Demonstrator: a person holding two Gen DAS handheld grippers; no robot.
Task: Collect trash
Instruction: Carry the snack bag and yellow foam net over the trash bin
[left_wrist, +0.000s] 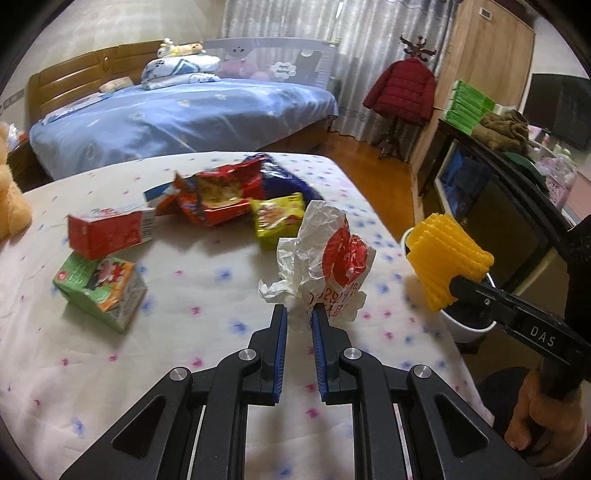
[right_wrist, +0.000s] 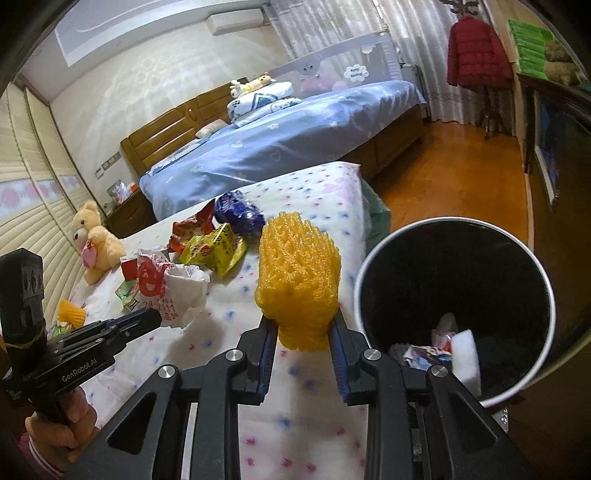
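Observation:
My right gripper is shut on a yellow foam net and holds it up beside the rim of the trash bin; the net also shows in the left wrist view. My left gripper has its jaws narrowly apart around the near edge of a crumpled white and red paper wrapper on the flowered table cover; whether the pads press the paper is unclear. The wrapper also shows in the right wrist view.
More trash lies on the table: a red carton, a green carton, a red snack bag, a yellow packet, a blue bag. A second yellow net and teddy bear lie at left. The bin holds scraps.

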